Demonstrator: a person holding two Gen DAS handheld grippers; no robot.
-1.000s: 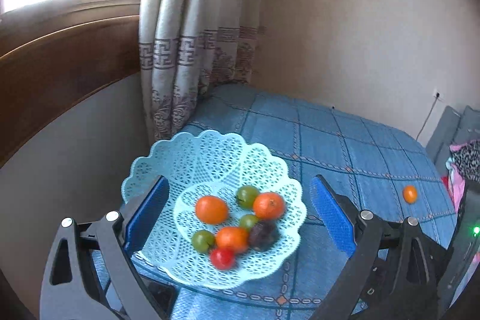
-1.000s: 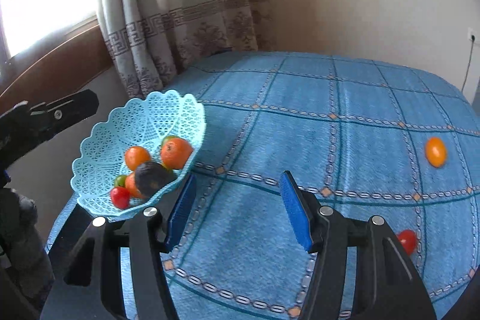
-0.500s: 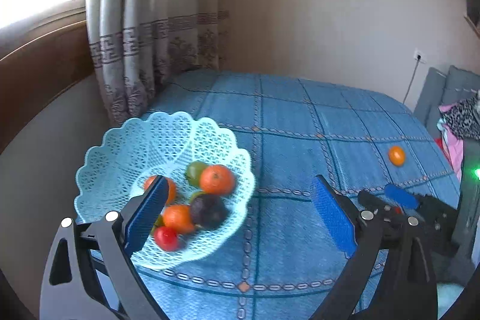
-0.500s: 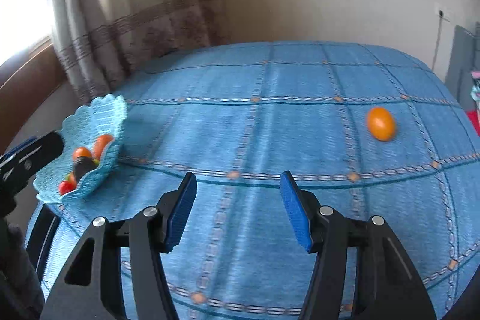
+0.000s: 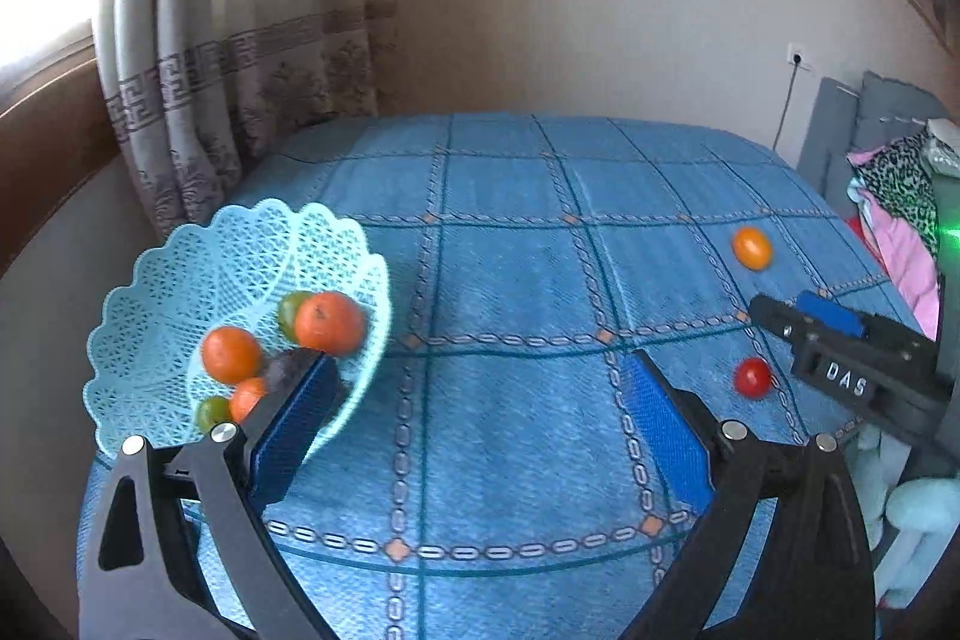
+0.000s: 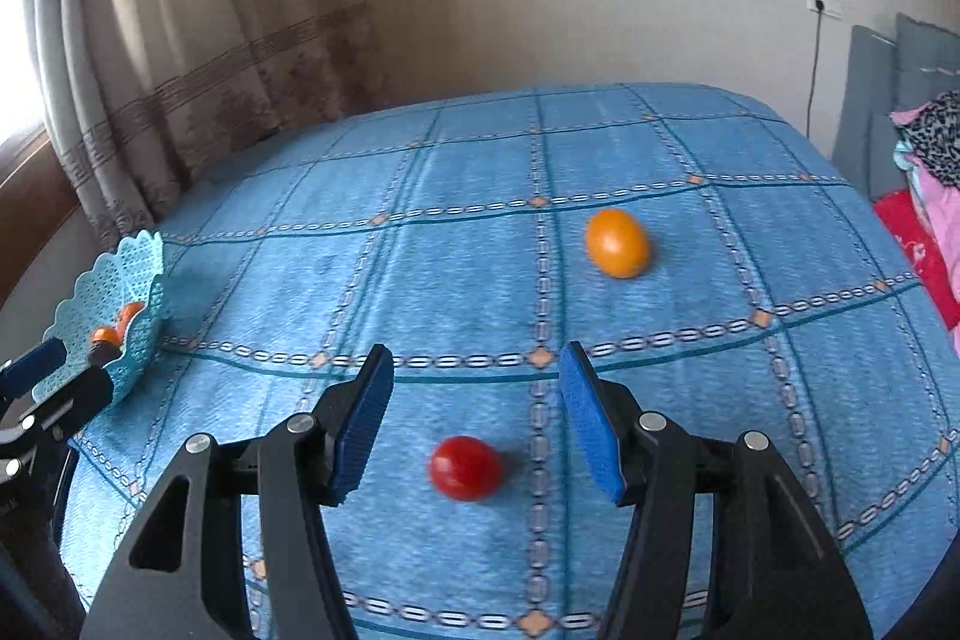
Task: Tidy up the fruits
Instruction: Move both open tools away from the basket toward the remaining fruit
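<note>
A pale blue lattice basket (image 5: pixel 180 280) stands at the table's left edge and holds oranges (image 5: pixel 329 322), green fruits and a dark one. My left gripper (image 5: pixel 477 388) is open with nothing between its pads; its left finger overlaps the basket's near rim in view. A red tomato (image 6: pixel 465 467) lies on the blue cloth between the fingers of my open right gripper (image 6: pixel 477 376), touching neither pad. A loose orange fruit (image 6: pixel 618 243) lies farther back and a little right. The left wrist view shows the tomato (image 5: pixel 752 377) just below the right gripper (image 5: pixel 780 305).
A blue checked cloth (image 6: pixel 420 250) covers the table. Curtains (image 5: pixel 240 70) hang behind the basket, and a plain wall runs along the back. Piled clothes (image 5: pixel 894 220) and a pale plush toy (image 5: pixel 918 508) sit beyond the right edge. A socket with a cable (image 6: pixel 823 3) is on the wall.
My right gripper has travelled from beside the basket across the table to the red tomato, which now lies between its fingers. The left wrist view has swung right, off the basket.
</note>
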